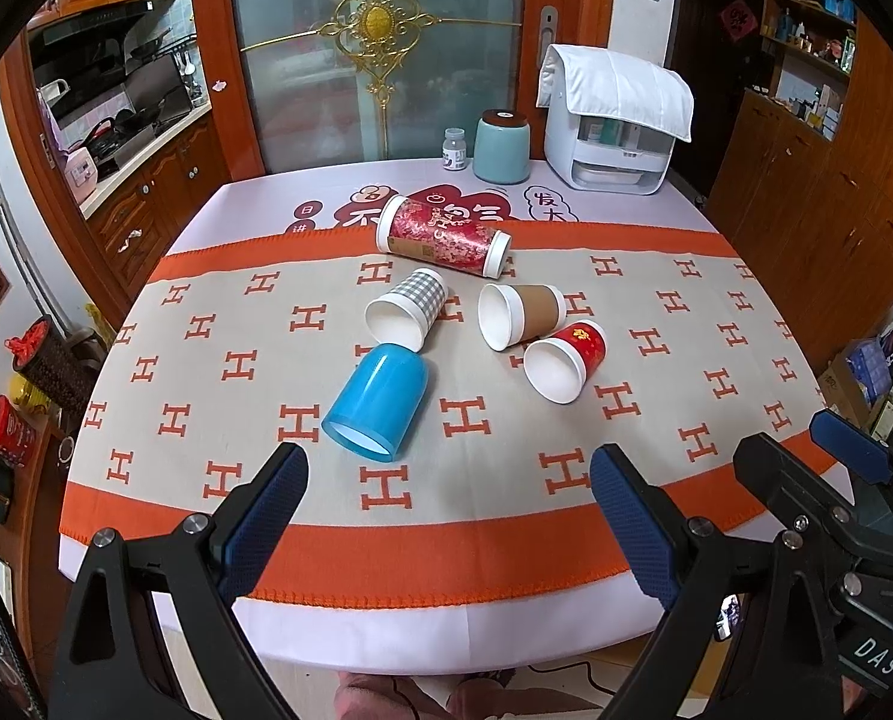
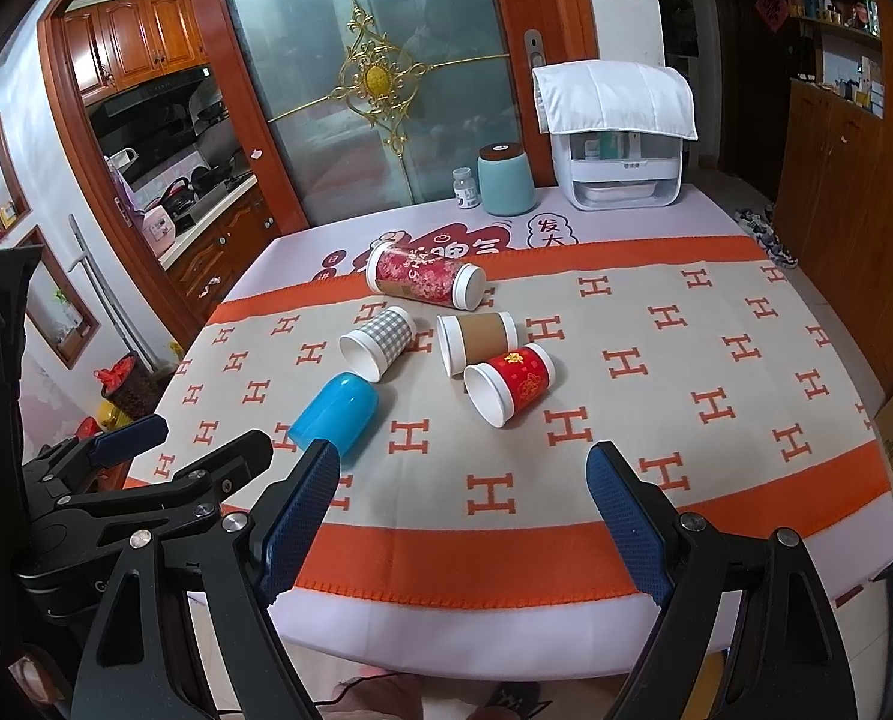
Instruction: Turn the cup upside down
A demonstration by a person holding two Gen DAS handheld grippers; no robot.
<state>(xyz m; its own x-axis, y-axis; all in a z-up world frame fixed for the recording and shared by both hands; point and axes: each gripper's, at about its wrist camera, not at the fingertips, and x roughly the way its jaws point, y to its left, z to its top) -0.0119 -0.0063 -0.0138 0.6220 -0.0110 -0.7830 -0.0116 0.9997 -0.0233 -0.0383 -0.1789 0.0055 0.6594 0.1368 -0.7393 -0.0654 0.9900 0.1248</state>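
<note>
Several cups lie on their sides on the table: a blue plastic cup (image 1: 377,399) (image 2: 333,411), a grey checked paper cup (image 1: 407,312) (image 2: 379,342), a brown-sleeved paper cup (image 1: 521,315) (image 2: 475,341), a red paper cup (image 1: 563,360) (image 2: 509,383) and a tall red patterned tumbler (image 1: 443,234) (image 2: 425,275). My left gripper (image 1: 449,468) is open and empty, hovering above the table's near edge, just short of the blue cup. My right gripper (image 2: 464,468) is open and empty beside it; it also shows in the left wrist view (image 1: 806,438), and the left gripper shows in the right wrist view (image 2: 200,438).
The table carries an orange-bordered cloth with H marks (image 1: 218,372) (image 2: 716,372). At the far edge stand a teal canister (image 1: 502,144) (image 2: 505,180), a small jar (image 1: 454,149) (image 2: 466,187) and a white appliance under a towel (image 1: 617,120) (image 2: 617,144). Wooden cabinets (image 2: 848,192) stand right.
</note>
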